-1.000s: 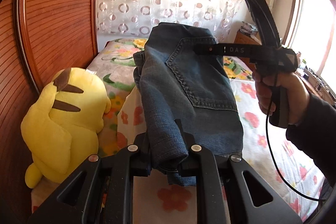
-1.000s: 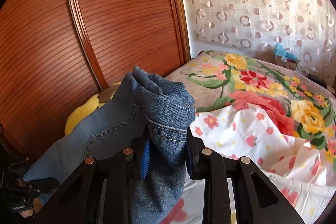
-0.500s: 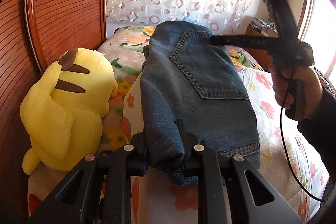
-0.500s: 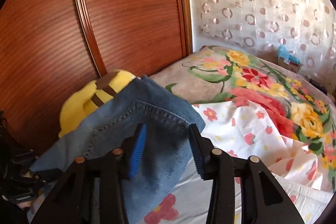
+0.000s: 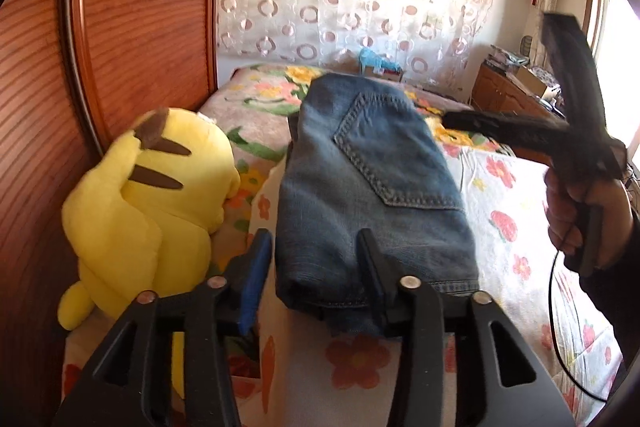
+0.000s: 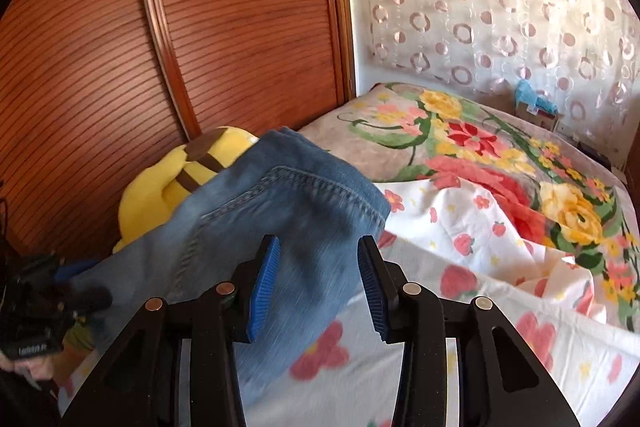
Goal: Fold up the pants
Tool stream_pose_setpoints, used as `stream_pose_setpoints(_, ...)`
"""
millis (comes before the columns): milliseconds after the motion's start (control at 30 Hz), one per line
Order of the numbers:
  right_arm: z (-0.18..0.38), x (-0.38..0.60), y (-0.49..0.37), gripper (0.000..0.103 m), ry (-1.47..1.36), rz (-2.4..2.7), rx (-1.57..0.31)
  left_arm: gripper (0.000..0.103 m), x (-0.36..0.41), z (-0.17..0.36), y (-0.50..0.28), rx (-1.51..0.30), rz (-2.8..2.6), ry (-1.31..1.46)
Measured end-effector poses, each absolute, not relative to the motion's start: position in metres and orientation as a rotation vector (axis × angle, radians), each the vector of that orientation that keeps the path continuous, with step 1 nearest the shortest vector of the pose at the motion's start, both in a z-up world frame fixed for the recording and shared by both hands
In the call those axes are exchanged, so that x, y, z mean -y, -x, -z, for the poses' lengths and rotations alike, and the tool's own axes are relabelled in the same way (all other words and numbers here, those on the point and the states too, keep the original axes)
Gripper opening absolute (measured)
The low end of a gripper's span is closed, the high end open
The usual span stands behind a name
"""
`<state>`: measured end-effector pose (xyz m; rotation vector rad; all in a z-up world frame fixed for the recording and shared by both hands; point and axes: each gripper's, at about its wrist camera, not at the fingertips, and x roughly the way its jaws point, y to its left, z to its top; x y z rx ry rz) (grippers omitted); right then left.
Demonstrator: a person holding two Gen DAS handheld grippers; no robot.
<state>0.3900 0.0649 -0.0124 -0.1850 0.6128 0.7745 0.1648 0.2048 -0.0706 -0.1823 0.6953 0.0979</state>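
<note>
Left wrist view: the left tongs (image 5: 312, 267) are standing spread apart, their blue-padded fingers (image 5: 252, 283) straddling the near corner of the folded jeans (image 5: 372, 187) without pinching it. The jeans are lying flat on the bed (image 5: 520, 227), stretching straight ahead of the tongs with a back pocket facing up. A yellow plush toy (image 5: 152, 203) is sitting just to the left of the tongs, beside the jeans and against the wooden wall panel (image 5: 120, 47). Off to the right, the person's hand (image 5: 584, 219) is holding the right tongs (image 5: 460, 119) above the far right edge of the jeans; their opening cannot be told here.

Right wrist view: the right tongs (image 6: 316, 267) are also gaping open, holding nothing. The jeans (image 6: 280, 219) are lying just ahead and to the left of the tips, blurred, with the plush toy (image 6: 168, 187) behind them. The flowered bed (image 6: 500, 227) is spreading out ahead and to the right.
</note>
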Motion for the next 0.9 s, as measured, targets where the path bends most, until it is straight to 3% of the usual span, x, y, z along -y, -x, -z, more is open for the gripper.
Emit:
stream_pose_setpoints(200,0.006,-0.039,-0.345,0.042,0.169,-0.791,-0.584,0.055,-0.198,0.053,-0.15,-0.66,-0.108,0.146)
stream_pose_setpoints(433,-0.003,-0.017,-0.304,0.042,0.164,-0.794,-0.557,0.078,-0.183,0.036,-0.129,-0.615,-0.101,0.118)
stream_pose_setpoints(567,-0.008,-0.003,-0.279,0.042,0.16,-0.79,-0.54,0.085,-0.171,0.028,-0.119,-0.604,-0.087,0.108)
stream_pose_setpoints(900,-0.014,0.037,-0.235,0.042,0.125,-0.753,-0.509,0.086,-0.137,0.012,-0.095,-0.575,-0.088,0.06)
